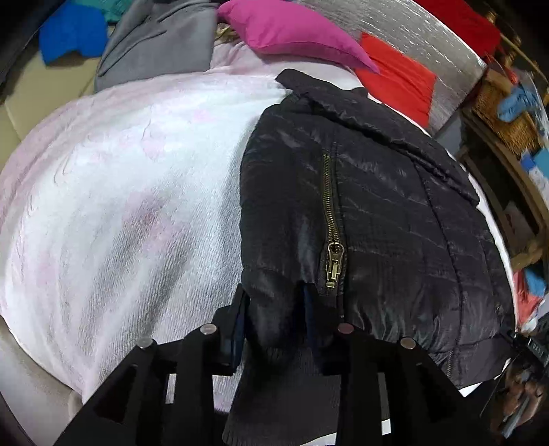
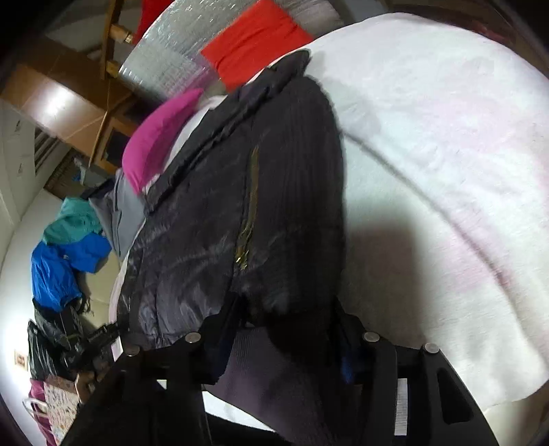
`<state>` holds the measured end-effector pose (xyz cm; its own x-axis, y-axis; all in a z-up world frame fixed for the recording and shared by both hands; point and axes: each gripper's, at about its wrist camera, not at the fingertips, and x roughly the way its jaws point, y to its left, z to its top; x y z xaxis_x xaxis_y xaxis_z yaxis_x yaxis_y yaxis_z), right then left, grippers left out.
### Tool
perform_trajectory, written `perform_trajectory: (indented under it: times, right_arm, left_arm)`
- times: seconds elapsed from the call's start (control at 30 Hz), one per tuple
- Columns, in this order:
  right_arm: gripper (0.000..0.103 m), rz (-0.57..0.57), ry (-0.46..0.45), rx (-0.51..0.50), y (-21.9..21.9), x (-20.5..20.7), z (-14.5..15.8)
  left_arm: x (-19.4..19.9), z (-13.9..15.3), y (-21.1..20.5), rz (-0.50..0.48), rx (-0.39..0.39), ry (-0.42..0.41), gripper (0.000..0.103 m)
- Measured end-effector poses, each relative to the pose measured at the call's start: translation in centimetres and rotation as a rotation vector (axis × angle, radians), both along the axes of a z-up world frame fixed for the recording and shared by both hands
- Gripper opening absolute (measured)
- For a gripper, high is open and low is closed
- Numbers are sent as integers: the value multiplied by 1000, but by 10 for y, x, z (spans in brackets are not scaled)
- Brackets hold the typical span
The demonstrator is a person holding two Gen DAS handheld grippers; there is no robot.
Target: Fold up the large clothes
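Black puffer jacket [image 1: 377,223] lies on the pale pink-white blanket [image 1: 120,188], right part of the bed in the left wrist view, collar at the far end, brass zipper [image 1: 333,233] running toward the near hem.

Left gripper [image 1: 274,308] low at the near hem, pointing forward along the jacket; its jaws are clamped on a bunch of the jacket's hem fabric, ribbed knit cuff hanging down between the fingers [image 1: 240,308].

Right gripper [image 2: 284,326] also at the jacket's near edge, camera rolled sideways, view blurred. Jaws closed on the dark fabric, ribbed band draped between them.

The other gripper and hand show at the frame edge in each view, near the same hem.

Far side: magenta pillow [image 1: 291,31], red cloth [image 1: 398,79], grey garment [image 1: 158,44], blue garment [image 1: 72,31].
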<state>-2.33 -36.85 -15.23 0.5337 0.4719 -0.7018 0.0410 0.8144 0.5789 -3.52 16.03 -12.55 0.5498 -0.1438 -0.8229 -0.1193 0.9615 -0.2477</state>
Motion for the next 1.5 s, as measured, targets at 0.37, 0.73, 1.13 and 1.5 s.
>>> perform_trajectory:
  times: [0.37, 0.73, 1.13, 1.5]
  right_arm:
    - [13, 44, -102, 93, -16, -32, 55]
    - [13, 44, -88, 122, -32, -88, 54]
    - [13, 46, -49, 121, -44, -112, 40]
    - [13, 62, -38, 129, -45, -109, 39]
  left_arm:
    - [-41, 55, -3, -49, -21, -127, 15]
    - [-75, 46, -1, -52, -49, -112, 15]
    - [-91, 45, 2, -58, -41, -91, 15]
    - [-86, 40, 4, -60, -28, -78, 15]
